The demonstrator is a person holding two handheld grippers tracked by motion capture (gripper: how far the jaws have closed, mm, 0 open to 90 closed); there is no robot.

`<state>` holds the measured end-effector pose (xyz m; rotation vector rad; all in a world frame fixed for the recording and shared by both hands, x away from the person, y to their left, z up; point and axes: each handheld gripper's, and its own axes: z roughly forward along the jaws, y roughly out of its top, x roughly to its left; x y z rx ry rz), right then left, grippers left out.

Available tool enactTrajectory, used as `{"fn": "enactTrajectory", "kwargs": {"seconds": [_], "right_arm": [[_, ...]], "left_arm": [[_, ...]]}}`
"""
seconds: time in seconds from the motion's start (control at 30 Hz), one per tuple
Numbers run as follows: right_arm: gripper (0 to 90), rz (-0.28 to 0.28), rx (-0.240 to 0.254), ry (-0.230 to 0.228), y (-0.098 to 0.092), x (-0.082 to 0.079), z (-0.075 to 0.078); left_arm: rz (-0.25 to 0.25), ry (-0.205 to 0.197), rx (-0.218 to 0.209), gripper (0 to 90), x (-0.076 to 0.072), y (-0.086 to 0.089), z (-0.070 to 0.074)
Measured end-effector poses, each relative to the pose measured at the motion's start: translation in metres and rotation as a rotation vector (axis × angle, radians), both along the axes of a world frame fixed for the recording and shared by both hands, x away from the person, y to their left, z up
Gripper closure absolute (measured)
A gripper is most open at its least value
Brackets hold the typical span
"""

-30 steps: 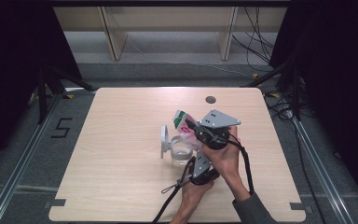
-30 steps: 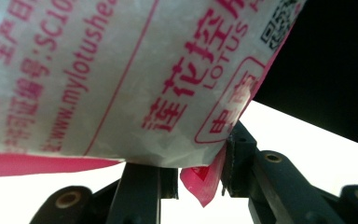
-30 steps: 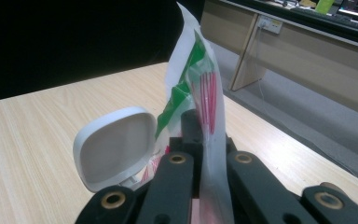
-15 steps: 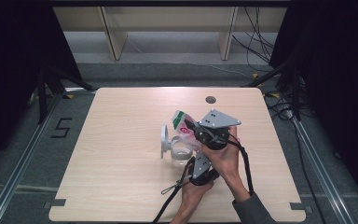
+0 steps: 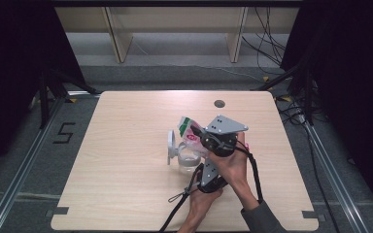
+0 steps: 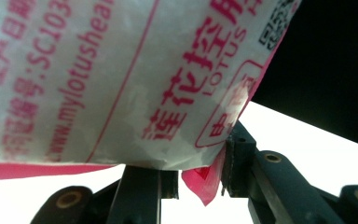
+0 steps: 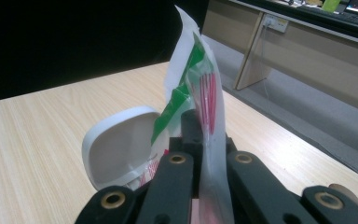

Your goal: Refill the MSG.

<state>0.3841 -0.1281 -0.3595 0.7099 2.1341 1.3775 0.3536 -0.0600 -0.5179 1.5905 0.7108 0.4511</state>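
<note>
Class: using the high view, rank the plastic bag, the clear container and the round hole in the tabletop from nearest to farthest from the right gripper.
1. plastic bag, clamped in the right gripper.
2. clear container, just below-left.
3. round hole, near the far edge.

Pouch (image 5: 188, 130) above container (image 5: 188, 160); lid (image 5: 171, 145) left.

The pouch (image 6: 121, 79) reads as thin plastic film, milky and glossy, crinkled, with red print and a pink seam; in the right gripper view its edge (image 7: 205, 93) is translucent with green and red stripes. The lid (image 7: 116, 144) beside it looks like smooth white matt plastic. The table (image 5: 126, 145) is pale wood-grain laminate, satin. Both grippers' jaws are matt black plastic with brass-coloured rivets; the plate (image 5: 226, 124) looks dull grey.
</note>
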Motion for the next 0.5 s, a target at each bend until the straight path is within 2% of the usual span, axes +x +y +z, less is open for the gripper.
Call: {"fn": "enactTrajectory", "kwargs": {"seconds": [0.07, 0.23, 0.33, 0.37, 0.43, 0.5], "right_arm": [[90.0, 0.002, 0.009, 0.006, -0.0011, 0.0000, 0.0005], [90.0, -0.001, -0.006, -0.032, -0.0007, 0.0015, -0.0002], [90.0, 0.004, 0.002, -0.017, 0.0013, -0.0005, 0.0004], [90.0, 0.000, -0.016, -0.018, 0.0035, -0.0013, -0.0006], [90.0, -0.001, -0.023, -0.024, 0.0027, 0.0001, -0.0010], [90.0, -0.003, 0.002, -0.017, 0.0023, -0.0007, -0.0003]], "left_arm": [[-0.002, -0.001, 0.003, 71.2, 0.0007, 0.0000, -0.0001], [0.002, -0.007, -0.002, 71.3, 0.0011, 0.0002, -0.0002], [0.000, -0.003, -0.005, 71.4, 0.0017, 0.0004, 0.0002], [-0.003, -0.003, -0.005, 71.3, 0.0016, -0.0004, -0.0009], [-0.003, -0.003, -0.002, 71.3, 0.0011, -0.0001, -0.0008], [0.001, -0.006, -0.005, 71.3, 0.0013, 0.0004, 0.0001]]}}
